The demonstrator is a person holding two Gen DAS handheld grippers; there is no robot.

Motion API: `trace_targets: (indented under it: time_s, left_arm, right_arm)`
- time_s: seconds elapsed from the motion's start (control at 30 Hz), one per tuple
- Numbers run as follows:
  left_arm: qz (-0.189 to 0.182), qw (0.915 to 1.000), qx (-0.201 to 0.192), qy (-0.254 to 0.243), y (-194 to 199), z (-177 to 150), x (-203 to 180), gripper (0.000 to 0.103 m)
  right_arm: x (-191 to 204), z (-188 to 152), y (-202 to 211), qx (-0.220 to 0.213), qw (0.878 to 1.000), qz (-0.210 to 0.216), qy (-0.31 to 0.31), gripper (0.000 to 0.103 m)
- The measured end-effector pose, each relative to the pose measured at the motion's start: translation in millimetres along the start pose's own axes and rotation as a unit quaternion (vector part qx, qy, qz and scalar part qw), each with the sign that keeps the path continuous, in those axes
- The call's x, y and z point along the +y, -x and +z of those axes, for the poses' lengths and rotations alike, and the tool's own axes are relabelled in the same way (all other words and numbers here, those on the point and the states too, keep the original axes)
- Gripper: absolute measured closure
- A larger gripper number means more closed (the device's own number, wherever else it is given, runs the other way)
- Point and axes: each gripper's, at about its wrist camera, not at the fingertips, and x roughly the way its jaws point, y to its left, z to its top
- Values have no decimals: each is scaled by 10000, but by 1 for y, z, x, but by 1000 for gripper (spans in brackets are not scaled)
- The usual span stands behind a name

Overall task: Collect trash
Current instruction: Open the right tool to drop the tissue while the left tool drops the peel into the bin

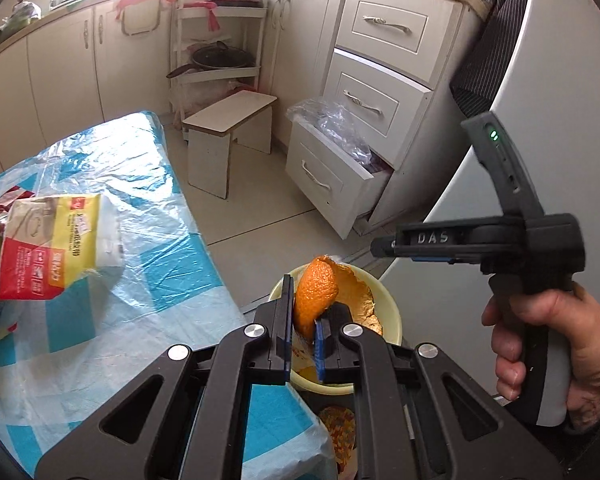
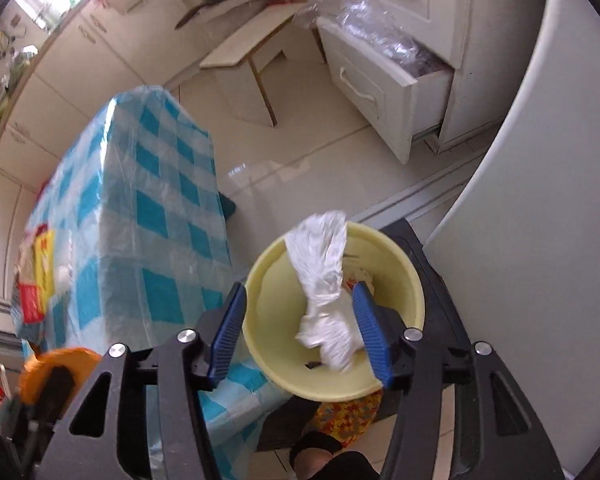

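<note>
Orange peel: clamped in the left gripper, jaws nearly closed on it, long axis running up toward 12 o'clock out of the jaws. It hangs over the near 9 o'clock rim of the yellow bin. A second, flatter piece of peel shows behind it; cannot tell if it's held or lying in the bin.

White crumpled wrapper: between the jaws of the right gripper, which stand about half open. It lies against the 3 o'clock pad; the 9 o'clock pad is clear of it. Looks released rather than gripped, directly over the bin mouth. Blur on its lower end.

Judgement: right-hand drop is essentially done. Left hand next – peel is at the rim, not the centre, so shift toward 3 o'clock before opening or it may land on the floor or the worktop edge.

Around: blue-check worktop at 9 o'clock of the bin with a red-yellow packet left on it, likely next pickup. Right hand at 3 o'clock of the bin in the left wrist view, close by. White fridge side just beyond at 3 o'clock. Open drawer and stool at 12 o'clock, well apart. Nothing blocks the bin mouth.
</note>
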Motion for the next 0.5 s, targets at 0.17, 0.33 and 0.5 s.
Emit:
trace_targets:
  time_s: [0.17, 0.33, 0.5]
  left_arm:
    - [-29, 9997, 249, -33, -29, -2, -12, 95]
    - [-55, 9986, 506, -143, -63, -2, -33, 95]
    - [74, 9966, 773, -265, -88, 0, -50, 84]
  right_arm:
    - [2, 7, 42, -1004, 9947, 205, -25, 40]
    - [3, 11, 78, -2053, 9777, 426, 99, 27]
    - [-10, 19, 87, -2339, 9700, 620, -253, 27]
